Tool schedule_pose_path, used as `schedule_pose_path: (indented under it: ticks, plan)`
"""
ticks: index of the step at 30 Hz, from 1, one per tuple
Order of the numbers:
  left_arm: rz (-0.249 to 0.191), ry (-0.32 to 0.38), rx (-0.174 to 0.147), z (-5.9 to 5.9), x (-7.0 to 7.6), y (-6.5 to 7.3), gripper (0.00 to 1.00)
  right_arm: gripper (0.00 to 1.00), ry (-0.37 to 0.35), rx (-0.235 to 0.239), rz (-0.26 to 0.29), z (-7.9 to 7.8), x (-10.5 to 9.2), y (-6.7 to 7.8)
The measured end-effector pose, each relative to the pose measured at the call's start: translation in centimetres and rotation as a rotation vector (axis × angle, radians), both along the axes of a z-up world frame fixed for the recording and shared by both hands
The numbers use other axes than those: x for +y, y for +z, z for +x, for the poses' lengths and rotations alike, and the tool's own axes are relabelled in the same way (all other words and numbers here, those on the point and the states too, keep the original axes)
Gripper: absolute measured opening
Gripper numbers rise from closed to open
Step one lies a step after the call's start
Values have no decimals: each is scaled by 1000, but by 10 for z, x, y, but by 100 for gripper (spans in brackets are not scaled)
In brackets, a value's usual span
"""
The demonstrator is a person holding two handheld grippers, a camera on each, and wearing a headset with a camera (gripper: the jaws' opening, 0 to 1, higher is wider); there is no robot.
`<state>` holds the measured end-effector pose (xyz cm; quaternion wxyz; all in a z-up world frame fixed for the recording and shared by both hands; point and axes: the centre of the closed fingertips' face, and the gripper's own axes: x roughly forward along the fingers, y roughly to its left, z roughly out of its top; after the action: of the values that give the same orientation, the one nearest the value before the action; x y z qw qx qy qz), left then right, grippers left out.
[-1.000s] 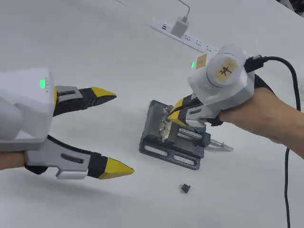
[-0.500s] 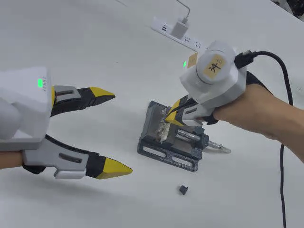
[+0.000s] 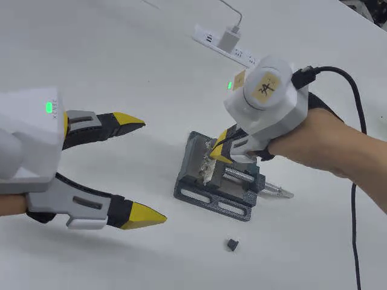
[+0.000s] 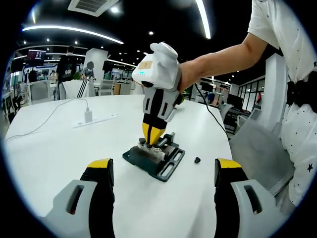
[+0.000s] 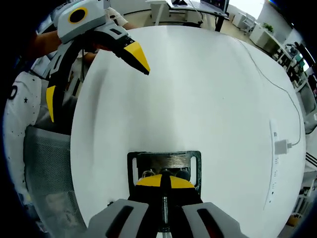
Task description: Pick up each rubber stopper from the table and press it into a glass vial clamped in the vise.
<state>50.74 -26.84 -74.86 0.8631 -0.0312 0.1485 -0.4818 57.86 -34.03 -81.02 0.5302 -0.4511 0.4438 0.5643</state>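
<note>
I judge this to be the pressing step. My right claw stands tip-down over the small dark-grey cast-metal bench vise. Its yellow tips are drawn together until only a hairline shows between them, right on top of the clear glass vial clamped in the vise. I cannot tell whether a stopper is pinched under those tips, because they hide the vial's mouth. My left claw hovers well apart from the vise, spread wide with nothing in it. One small black rubber stopper lies loose on the table near the vise's base, on the side nearest me, so the task looks partway done at best. As I read it, the next move calls for a gentle, straight push down along the vial's axis, since glass is brittle and the vise grips it only by its sides. After that comes a trip to the loose stopper, which is tiny, squat and matte and will want a precise pinch by the very tips. The vise looks rough and heavy, with slotted feet and a bright threaded steel screw sticking out from one end; the vial reads pale and translucent against it. The white tabletop is smooth and plain, and beyond the vise lies a white plastic power strip with a charger plugged in.
</note>
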Motion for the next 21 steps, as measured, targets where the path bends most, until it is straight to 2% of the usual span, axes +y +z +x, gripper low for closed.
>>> schedule_pose_path:
  ticks: [19,21]
  plan:
    - [2,-2,-10,-1,-4,5,82,0,37,30,-70,0,4,-1]
    - [2,-7,-12,-2,-5,7,82,0,75,18,-68,0,4,1]
